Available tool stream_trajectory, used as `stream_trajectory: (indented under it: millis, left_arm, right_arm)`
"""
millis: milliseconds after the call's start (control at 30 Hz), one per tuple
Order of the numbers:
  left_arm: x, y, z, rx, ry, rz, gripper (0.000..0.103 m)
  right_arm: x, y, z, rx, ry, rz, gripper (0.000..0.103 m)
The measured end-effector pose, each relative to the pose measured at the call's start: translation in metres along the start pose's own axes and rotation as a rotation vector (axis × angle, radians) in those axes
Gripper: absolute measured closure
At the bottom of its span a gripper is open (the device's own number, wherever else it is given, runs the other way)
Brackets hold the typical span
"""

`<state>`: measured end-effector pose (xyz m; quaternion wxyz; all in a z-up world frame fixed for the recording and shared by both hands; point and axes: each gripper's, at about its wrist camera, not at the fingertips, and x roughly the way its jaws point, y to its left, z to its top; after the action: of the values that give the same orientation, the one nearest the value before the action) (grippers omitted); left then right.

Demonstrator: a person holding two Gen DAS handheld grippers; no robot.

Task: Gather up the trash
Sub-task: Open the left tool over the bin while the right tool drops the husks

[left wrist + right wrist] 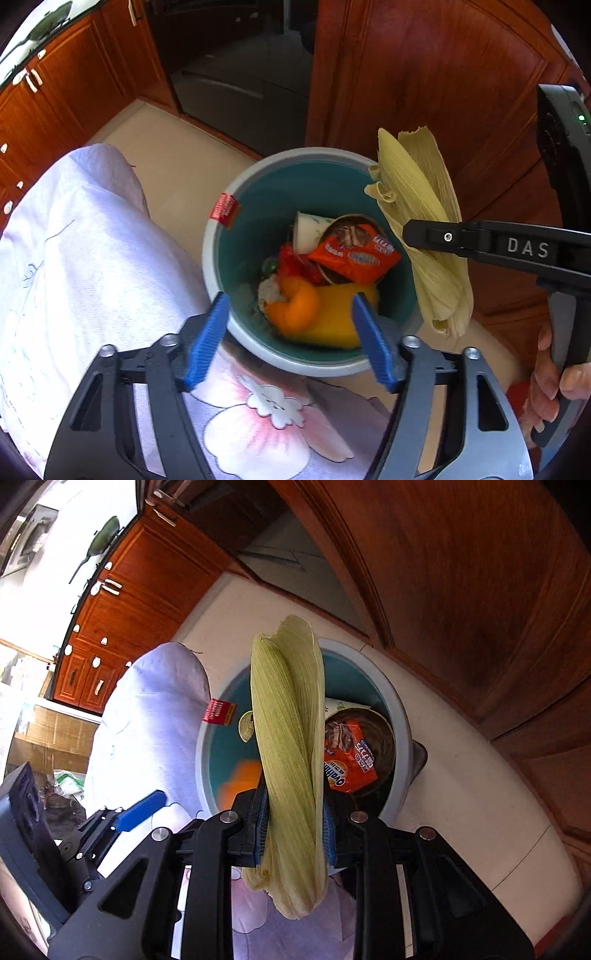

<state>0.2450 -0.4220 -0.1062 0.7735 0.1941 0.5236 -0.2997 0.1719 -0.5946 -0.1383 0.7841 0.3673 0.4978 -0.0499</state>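
Teal inside and grey at the rim, the bin [218,254] stands on the floor near a wooden door and already holds a fair load: an orange wrapper [352,256], a paper cup [308,230], orange peel [293,308] and something yellow [332,321] at the near side. The left gripper [291,332] hangs over the near rim with its jaws spread and nothing between them; its share looks delivered. The right gripper [293,825] pinches a corn husk [288,738] above the bin's right edge. That husk is not yet dropped, so I judge one release remains here; whether more trash waits elsewhere cannot be told.
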Motion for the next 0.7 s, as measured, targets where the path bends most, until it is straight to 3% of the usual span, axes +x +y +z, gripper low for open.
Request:
stream_trajectory:
  millis: [133,300,367,400,433,700]
  left_arm:
    - [-0.005,0.01,-0.005,-0.016,-0.012,0.013,0.014]
    - [-0.017,0.017,-0.012,-0.034,-0.024,0.016,0.007]
    - [-0.021,0.018,-0.013,-0.04,-0.026,0.019,0.006]
    - [-0.024,0.018,-0.015,-0.043,-0.025,0.017,0.005]
    - [-0.025,0.018,-0.016,-0.046,-0.023,0.013,0.005]
    - [-0.043,0.015,-0.025,-0.048,-0.035,0.008,0.005]
  right_arm:
    - [0.01,0.002,0.003,-0.004,0.011,0.004,0.078]
    - [0.014,0.01,0.002,-0.028,0.009,0.01,0.072]
    - [0.013,0.016,0.003,-0.036,0.009,0.017,0.062]
    - [0.012,0.018,0.003,-0.039,0.007,0.025,0.044]
    - [0.011,0.02,0.002,-0.041,0.001,0.025,0.033]
    - [-0.008,0.027,-0.004,-0.023,-0.021,0.015,0.022]
